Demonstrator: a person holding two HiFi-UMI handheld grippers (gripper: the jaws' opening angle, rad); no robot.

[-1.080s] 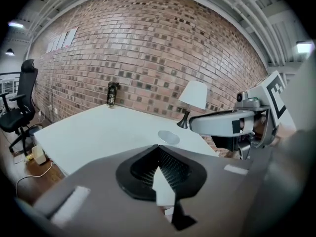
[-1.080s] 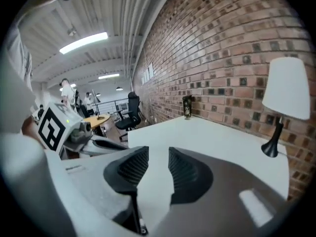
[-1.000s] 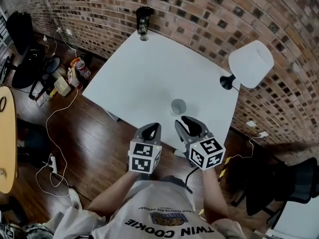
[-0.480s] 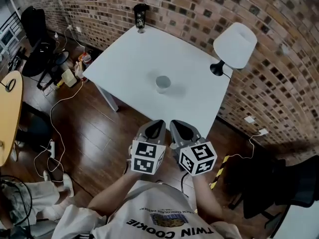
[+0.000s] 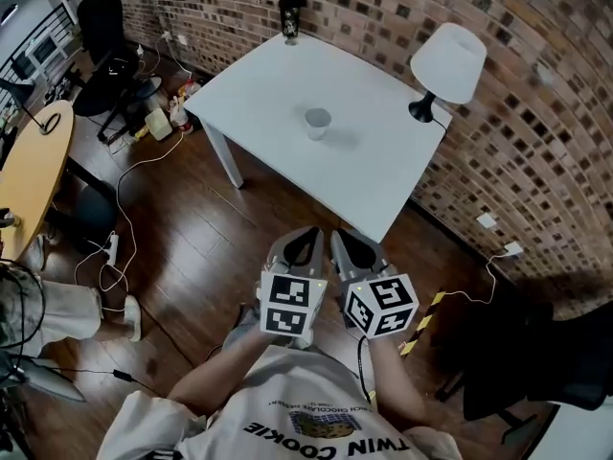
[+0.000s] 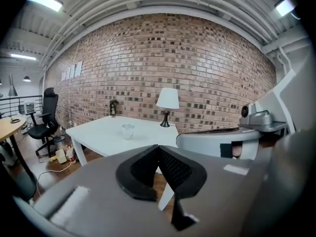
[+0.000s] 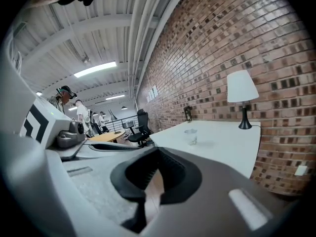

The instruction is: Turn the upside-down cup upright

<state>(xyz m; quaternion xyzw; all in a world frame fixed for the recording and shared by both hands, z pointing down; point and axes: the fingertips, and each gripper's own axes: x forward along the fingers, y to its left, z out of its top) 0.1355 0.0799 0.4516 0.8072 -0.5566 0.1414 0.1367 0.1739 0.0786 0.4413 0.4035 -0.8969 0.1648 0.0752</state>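
cup (image 5: 317, 123): too small to tell which end is up. dark object (image 5: 290, 12) at far corner of white table (image 5: 364, 171): too small to identify. round wooden table (image 5: 29, 171): cut off at left edge.

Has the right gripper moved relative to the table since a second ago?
Yes. A second ago the right gripper nearly reached the cup; now a wide stretch of table lies between them. It has drawn back to about the table's near corner.

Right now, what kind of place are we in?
Probably a loft-style office or lab workspace: an exposed brick wall, a white table with a lamp, a black office chair and a wooden desk off to the side.
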